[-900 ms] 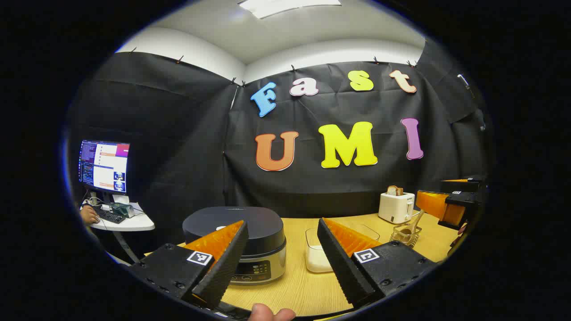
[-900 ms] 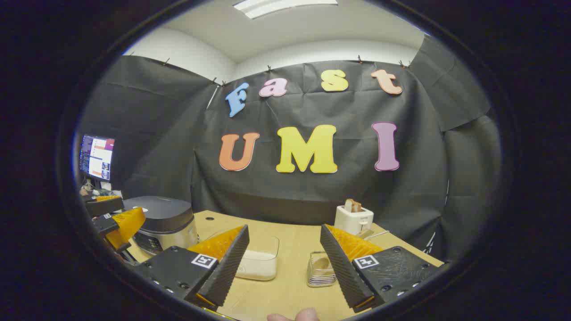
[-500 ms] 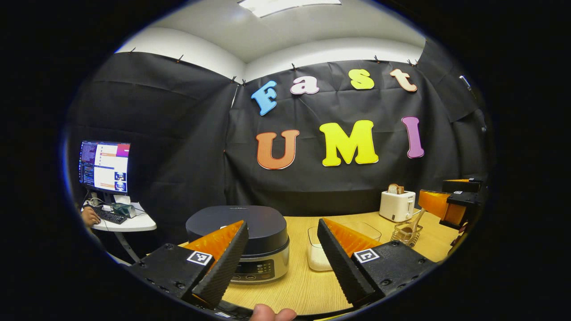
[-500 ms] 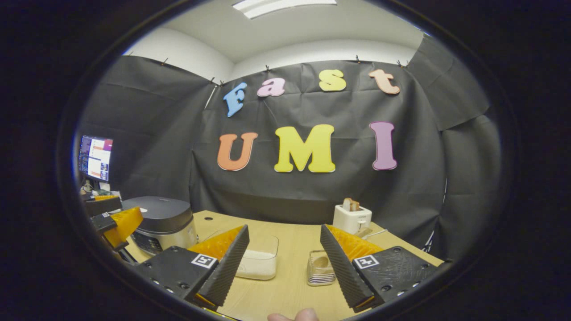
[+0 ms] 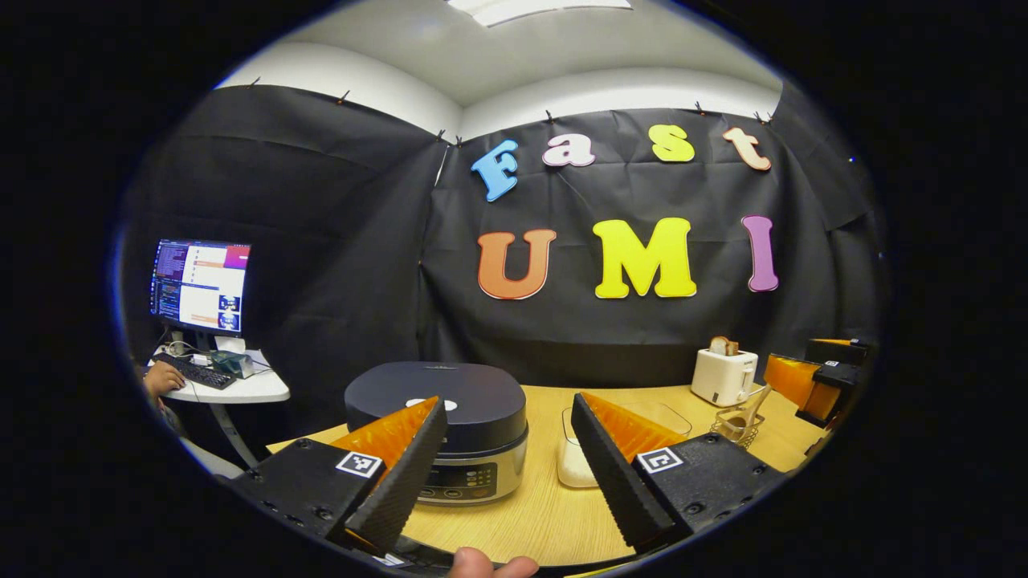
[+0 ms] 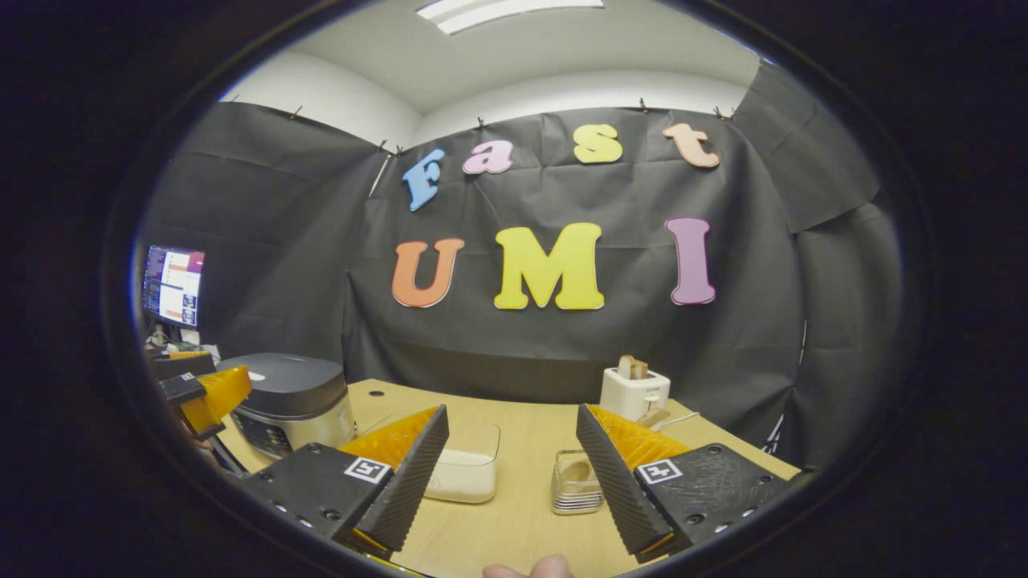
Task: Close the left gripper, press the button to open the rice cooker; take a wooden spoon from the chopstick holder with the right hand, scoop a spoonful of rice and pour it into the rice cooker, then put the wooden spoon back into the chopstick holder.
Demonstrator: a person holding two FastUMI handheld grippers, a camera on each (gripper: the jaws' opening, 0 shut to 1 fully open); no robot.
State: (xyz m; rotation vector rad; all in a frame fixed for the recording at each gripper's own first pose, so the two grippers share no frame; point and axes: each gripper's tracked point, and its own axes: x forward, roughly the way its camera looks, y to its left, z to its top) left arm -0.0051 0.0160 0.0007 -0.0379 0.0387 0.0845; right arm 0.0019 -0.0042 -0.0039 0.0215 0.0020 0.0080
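A dark-lidded rice cooker (image 5: 446,417) with a silver base stands shut on the wooden table (image 5: 530,514), its white lid button (image 5: 419,403) showing. My left gripper (image 5: 509,466) hovers open just in front of it, holding nothing. Right of the cooker sits a clear container of rice (image 5: 577,461). A wire chopstick holder (image 5: 737,424) holds a wooden spoon (image 5: 753,401). In the right gripper view my right gripper (image 6: 511,470) is open and empty above the table, with the rice container (image 6: 466,472) and the chopstick holder (image 6: 577,483) beyond it and the rice cooker (image 6: 289,401) far left.
A white toaster (image 5: 723,373) with bread stands at the table's back right. A side desk (image 5: 233,389) with a monitor (image 5: 201,285) and a person's hand on a keyboard is off to the left. The other gripper (image 5: 811,381) shows at right.
My left gripper's view has shifted slightly left and back, so the cooker and table objects sit a little more to the right. Both grippers stay open. The right gripper has barely moved.
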